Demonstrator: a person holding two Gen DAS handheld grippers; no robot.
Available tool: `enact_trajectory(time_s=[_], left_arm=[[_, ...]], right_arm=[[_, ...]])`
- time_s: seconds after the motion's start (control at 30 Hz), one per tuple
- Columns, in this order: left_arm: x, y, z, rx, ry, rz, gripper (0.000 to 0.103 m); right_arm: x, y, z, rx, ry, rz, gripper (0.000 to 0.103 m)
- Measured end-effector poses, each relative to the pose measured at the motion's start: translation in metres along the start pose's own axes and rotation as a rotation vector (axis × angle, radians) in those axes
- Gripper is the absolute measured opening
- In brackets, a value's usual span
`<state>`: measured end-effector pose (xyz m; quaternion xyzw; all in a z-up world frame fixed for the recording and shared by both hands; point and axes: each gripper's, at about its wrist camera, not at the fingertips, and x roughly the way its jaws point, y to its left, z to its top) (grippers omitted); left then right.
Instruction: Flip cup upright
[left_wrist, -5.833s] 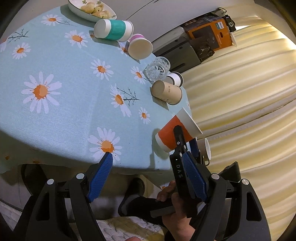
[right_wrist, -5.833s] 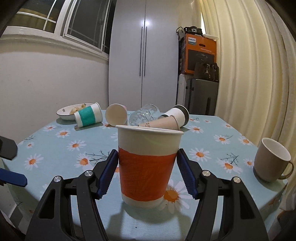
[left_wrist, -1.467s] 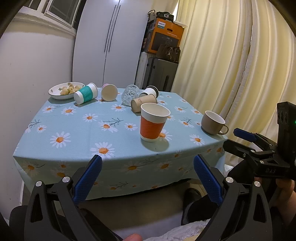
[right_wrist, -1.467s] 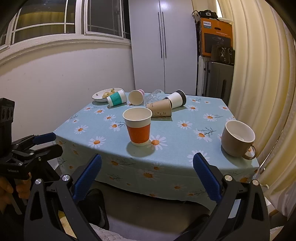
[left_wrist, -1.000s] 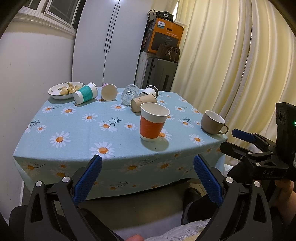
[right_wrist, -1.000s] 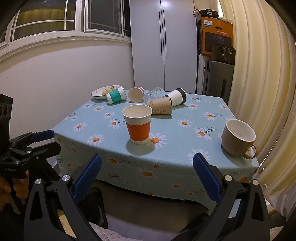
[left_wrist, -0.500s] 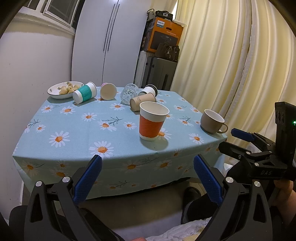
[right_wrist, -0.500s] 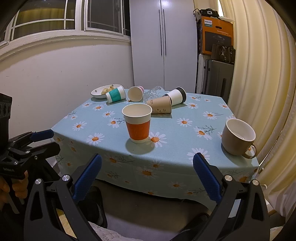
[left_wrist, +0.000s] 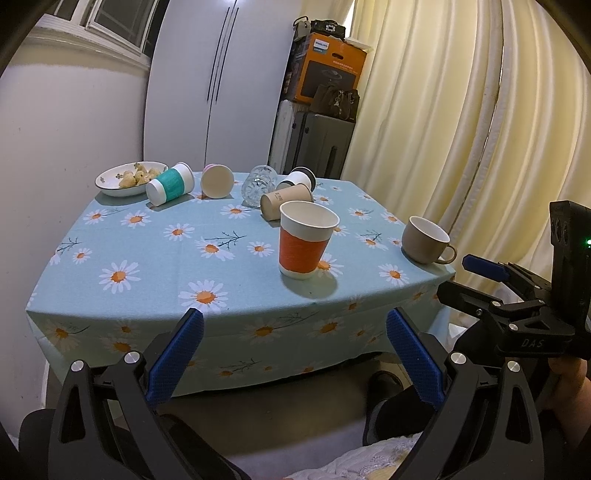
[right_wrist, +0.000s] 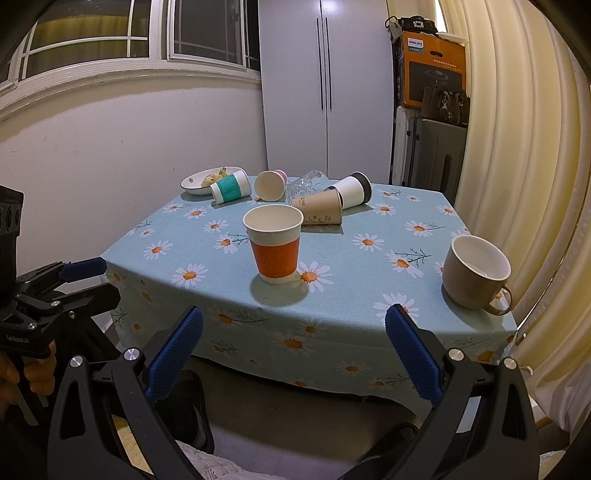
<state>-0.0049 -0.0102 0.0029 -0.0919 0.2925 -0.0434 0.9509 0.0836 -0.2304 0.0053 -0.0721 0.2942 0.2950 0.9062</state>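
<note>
Now, by label:

Orange cup (right_wrist: 275, 245): upright, mouth up, near the table's (right_wrist: 369, 325) front edge; nothing touches it.

Change: 5.8 s ago the right gripper's jaws stood on either side of this cup, close to its wall, and the left camera looked down on the table at a steep tilt. Both grippers have since been drawn back off the front edge, and the cup stands on its own.

Meaning: I judge the flip of this cup finished and the release clean; it has not tipped or slid in the last second and a half.

Last half second: almost no difference; both views hold the same framing, so the hands seem at rest.

Left gripper (left_wrist: 293, 339): jaws wide, holding nothing, below and in front of the table edge.

Right gripper (right_wrist: 293, 338): jaws wide, empty, likewise clear of the front edge; it also shows at the right of the left view.

Mug (right_wrist: 474, 273): upright at the front right corner, close to the edge.

Lying cups: teal (right_wrist: 231, 186), pink (right_wrist: 271, 184), brown (right_wrist: 319, 210), white (right_wrist: 351, 192) and a glass (right_wrist: 304, 186), all on their sides along the far edge, as before.

Bowl (right_wrist: 201, 181): far left corner, food in it.

Next, as I judge: a lying cup, if more are wanted.
</note>
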Motion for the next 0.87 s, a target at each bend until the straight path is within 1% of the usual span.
enact_trajectory(time_s=[0.87], left_arm=[[0.0033,0.0008,-0.0003,0.006,0.011,0.009,0.096]], right_arm=[[-0.0006,-0.0008,-0.0019,-0.002,0.003,-0.002,0.098]])
